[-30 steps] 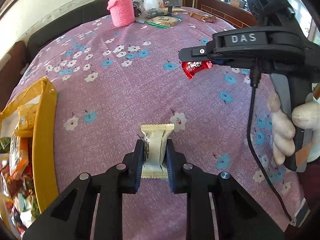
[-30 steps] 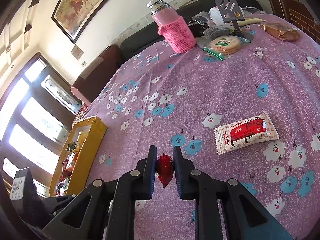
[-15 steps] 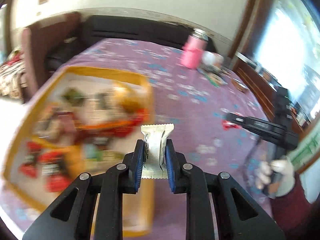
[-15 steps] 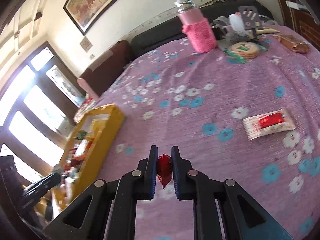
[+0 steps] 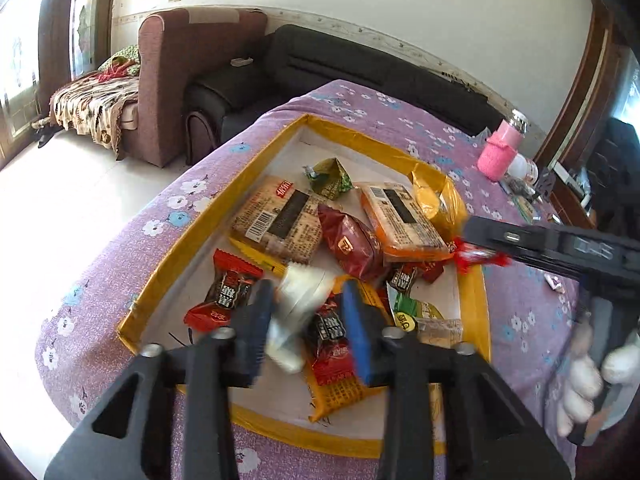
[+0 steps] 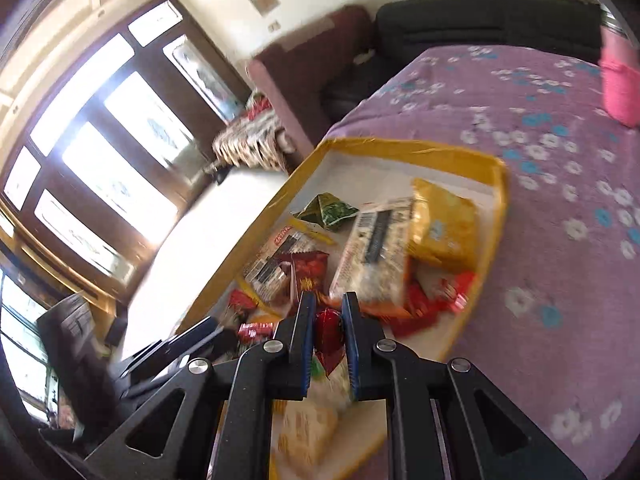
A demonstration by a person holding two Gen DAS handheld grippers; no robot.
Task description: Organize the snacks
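Left gripper (image 5: 306,320) over the yellow-rimmed cardboard tray (image 5: 188,236); its jaws have just been opening and stand apart, the small cream-white foil-wrapped snack bar (image 5: 296,312) blurred between them, seemingly falling free with neither pad pressing on it. Right gripper (image 6: 326,336) clamped tight on a small red twist-wrapped candy (image 6: 329,336), hanging above the tray's near end; in the left wrist view the same candy (image 5: 478,257) shows at the tray's right rim. Both items judged very light, crinkly and slick in foil; the bar is soft-sided and best pinched across its flat middle, the candy across its body rather than the twisted tails, which would slip. Nothing fragile, so a short drop should do no harm. Tray already crowded: biscuit packs, a dark red pouch, a green triangular packet, orange and yellow bags. Bare white floor remains mainly at the far corner and along the left wall. Rim is low; purple floral tablecloth (image 5: 532,316) lies open to the right. The two grippers are near each other, so the crossing needs care.
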